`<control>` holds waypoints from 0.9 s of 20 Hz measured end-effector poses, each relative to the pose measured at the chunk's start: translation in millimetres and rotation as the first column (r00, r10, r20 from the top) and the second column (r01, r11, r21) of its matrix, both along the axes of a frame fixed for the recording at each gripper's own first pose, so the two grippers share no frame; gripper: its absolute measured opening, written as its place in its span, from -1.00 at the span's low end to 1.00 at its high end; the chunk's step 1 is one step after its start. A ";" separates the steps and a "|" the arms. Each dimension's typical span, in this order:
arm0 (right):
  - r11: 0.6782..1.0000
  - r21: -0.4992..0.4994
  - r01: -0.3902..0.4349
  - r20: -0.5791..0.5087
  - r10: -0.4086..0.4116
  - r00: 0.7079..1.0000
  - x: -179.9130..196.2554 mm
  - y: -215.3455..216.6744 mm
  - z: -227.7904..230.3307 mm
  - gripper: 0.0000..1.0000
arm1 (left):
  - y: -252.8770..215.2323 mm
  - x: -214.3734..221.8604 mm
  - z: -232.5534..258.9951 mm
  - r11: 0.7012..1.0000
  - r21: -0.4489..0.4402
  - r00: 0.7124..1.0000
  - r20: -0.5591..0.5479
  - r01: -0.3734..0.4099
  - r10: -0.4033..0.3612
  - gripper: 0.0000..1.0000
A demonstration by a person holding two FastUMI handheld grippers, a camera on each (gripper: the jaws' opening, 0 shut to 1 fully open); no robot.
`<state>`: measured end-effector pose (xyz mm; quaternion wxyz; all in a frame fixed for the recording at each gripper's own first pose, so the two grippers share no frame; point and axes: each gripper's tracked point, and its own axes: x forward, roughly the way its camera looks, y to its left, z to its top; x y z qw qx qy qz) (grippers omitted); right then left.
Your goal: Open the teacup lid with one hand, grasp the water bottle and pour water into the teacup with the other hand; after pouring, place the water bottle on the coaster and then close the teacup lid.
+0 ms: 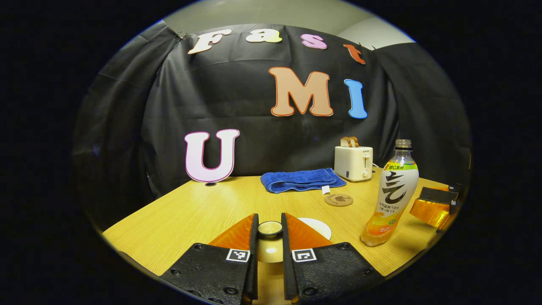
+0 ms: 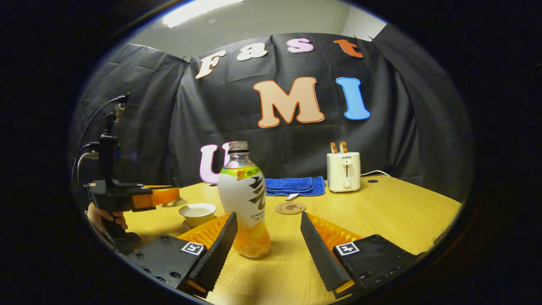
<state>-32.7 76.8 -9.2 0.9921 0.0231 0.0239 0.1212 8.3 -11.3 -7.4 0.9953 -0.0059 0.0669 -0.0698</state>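
My left gripper [image 1: 269, 223] is shut on the knob of the teacup lid [image 1: 269, 229], and the lid's dome lies below between the fingers. In the right gripper view a hand holds that gripper [image 2: 167, 195] with the lid [image 2: 172, 203] lifted just left of the open white teacup [image 2: 197, 213]. The uncapped water bottle [image 2: 245, 203] stands upright on the table between the fingers of my open right gripper [image 2: 267, 218], nearer the left finger. In the left gripper view the bottle [image 1: 391, 195] stands to the right, with the right gripper [image 1: 436, 206] beside it. The round coaster [image 2: 290, 207] lies behind the bottle.
A folded blue towel [image 1: 301, 179] and a white toaster [image 1: 353, 162] holding toast sit at the back of the wooden table [image 1: 190, 212]. The coaster [image 1: 338, 199] is in front of the towel. A white rim [image 1: 318, 226] shows behind my left gripper's right finger.
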 end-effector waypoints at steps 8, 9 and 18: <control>0.998 -0.046 -0.051 -0.012 0.050 0.999 7.5 32.5 -5.9 0.89 | 15.4 -6.9 2.3 1.000 0.011 1.000 0.013 -0.025 0.024 -0.58; 0.998 -0.044 -0.045 -0.018 0.045 0.999 10.6 32.7 -6.2 0.94 | 15.5 -7.0 2.4 1.000 0.011 1.000 0.011 -0.025 0.025 -0.58; 0.996 -0.081 -0.037 -0.075 0.031 0.997 30.6 39.5 -17.6 0.92 | 15.9 -8.9 -1.5 1.000 -0.010 1.000 -0.004 -0.026 0.026 -0.58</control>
